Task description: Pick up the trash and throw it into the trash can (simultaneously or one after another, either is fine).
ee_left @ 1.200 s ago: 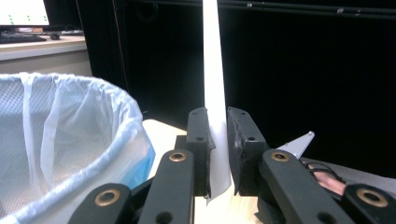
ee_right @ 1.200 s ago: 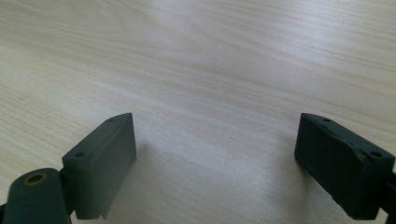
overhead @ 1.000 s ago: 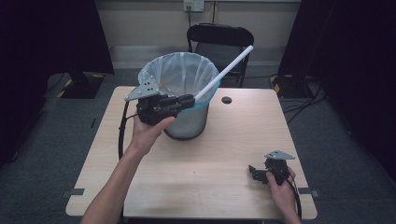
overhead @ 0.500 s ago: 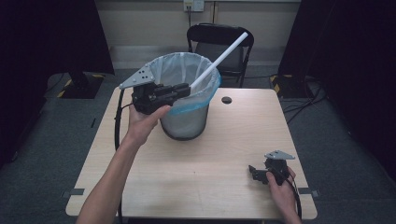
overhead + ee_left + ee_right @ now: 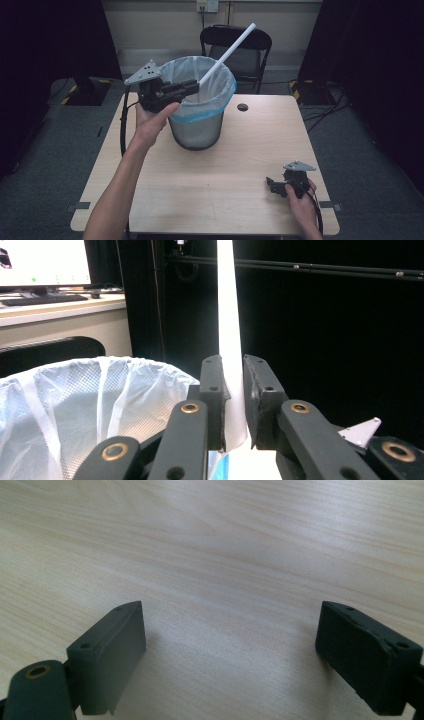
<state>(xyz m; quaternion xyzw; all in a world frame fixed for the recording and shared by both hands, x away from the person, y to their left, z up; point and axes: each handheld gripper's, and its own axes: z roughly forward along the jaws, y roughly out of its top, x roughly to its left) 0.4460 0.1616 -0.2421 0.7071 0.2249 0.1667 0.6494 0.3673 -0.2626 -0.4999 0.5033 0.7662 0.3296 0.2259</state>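
White paper tube [image 5: 227,51], long and thin, slants up and away to the right from the left claw [image 5: 192,86], its far tip standing high over the back of the black chair [image 5: 235,42] behind the tabletop [image 5: 215,200]. In the left gripper view the same tube [image 5: 231,340] runs straight up between the two black jaws, which are drawn in tight and pinch its lower end from both sides. The grip sits just at the near left rim of the wastebasket [image 5: 200,107], so I judge the low end is being kept over the opening, ready to go down into the blue-white liner bag [image 5: 220,85] rather than onto the wood. Holding the tube by one end leaves most of its length free, which would let it tip in once released. The wastebasket stands on the far left half of the tabletop, well apart from the right claw [image 5: 274,185], which rests low at the near right corner in the person's hand; in the right gripper view its jaws stand wide apart with nothing but bare wood grain between them, so it seems parked out of the way. By count: one tube, one wastebasket with one liner, two claws, one chair, and one round cable hole [image 5: 243,107] in the tabletop just right of the wastebasket.
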